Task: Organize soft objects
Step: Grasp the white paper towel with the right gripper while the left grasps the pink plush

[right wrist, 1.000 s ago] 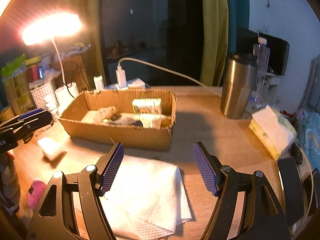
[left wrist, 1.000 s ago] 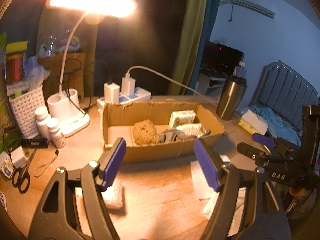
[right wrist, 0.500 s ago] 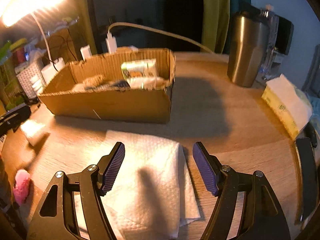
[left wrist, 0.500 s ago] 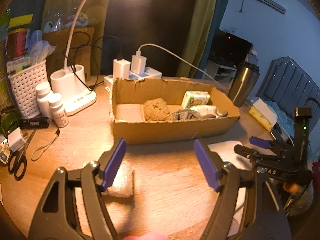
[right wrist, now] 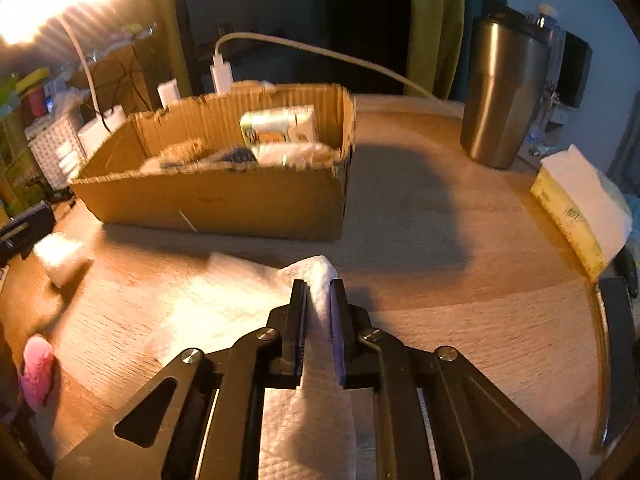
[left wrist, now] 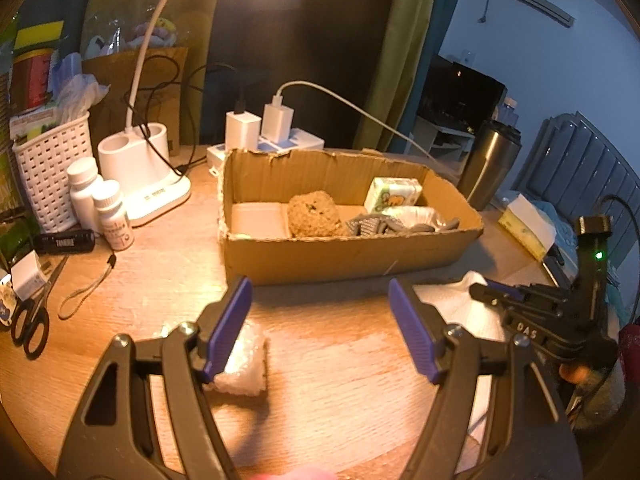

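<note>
The white paper towel (right wrist: 224, 304) lies on the wooden bench (right wrist: 440, 280) just in front of the cardboard box (right wrist: 224, 200), and the right tool (right wrist: 319, 320) has pinched a raised fold of it between its pads. The left tool (left wrist: 320, 336) stands open, with its left pad just over a small wad of bubble wrap (left wrist: 244, 364) but not gripping it.

The grip holds only one thin fold, so the sheet could tear or slip free on lifting. It may also drag across the bench, or snag on the box's near wall when carried over.

The bench is cluttered: a steel tumbler (right wrist: 504, 96) at far right, a tissue pack (right wrist: 580, 208) right, a pink object (right wrist: 36, 372) near left. A desk lamp (left wrist: 144, 176) glares at far left, the room beyond is dim, and curtains (right wrist: 436, 24) hang behind.
</note>
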Available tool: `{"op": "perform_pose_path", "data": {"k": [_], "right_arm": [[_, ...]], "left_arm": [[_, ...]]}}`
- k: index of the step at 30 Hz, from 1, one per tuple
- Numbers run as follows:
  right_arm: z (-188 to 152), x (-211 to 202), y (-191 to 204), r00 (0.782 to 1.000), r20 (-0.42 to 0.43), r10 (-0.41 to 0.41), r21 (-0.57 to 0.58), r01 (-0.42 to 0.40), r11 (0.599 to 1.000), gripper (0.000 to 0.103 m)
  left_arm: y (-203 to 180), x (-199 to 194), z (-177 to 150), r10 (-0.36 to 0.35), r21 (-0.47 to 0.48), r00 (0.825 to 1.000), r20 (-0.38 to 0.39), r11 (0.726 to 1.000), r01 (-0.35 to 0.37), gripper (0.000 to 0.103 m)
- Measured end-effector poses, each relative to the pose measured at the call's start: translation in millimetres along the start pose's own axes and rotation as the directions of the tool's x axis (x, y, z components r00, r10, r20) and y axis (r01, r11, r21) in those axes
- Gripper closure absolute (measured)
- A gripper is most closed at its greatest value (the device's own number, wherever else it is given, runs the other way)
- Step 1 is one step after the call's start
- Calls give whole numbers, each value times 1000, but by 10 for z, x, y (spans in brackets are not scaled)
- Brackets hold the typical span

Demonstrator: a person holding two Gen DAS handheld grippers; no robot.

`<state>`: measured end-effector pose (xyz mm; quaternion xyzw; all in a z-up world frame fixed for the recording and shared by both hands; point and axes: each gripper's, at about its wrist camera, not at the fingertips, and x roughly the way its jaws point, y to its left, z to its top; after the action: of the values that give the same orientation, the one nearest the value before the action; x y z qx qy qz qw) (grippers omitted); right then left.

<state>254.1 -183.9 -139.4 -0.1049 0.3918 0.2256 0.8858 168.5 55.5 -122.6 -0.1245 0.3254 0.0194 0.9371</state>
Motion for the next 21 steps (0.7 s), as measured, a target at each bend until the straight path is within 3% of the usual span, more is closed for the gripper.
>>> {"op": "perform_pose_path", "data": {"k": [10, 21], "right_arm": [[187, -573, -31, 986, 164, 14, 30, -20, 999, 91], [321, -1157, 94, 954, 298, 23, 21, -31, 999, 91]], "left_arm": [[-61, -173, -28, -2, 21, 999, 34, 1000, 2, 30], [-51, -450, -119, -5, 28, 998, 59, 1000, 3, 31]]}}
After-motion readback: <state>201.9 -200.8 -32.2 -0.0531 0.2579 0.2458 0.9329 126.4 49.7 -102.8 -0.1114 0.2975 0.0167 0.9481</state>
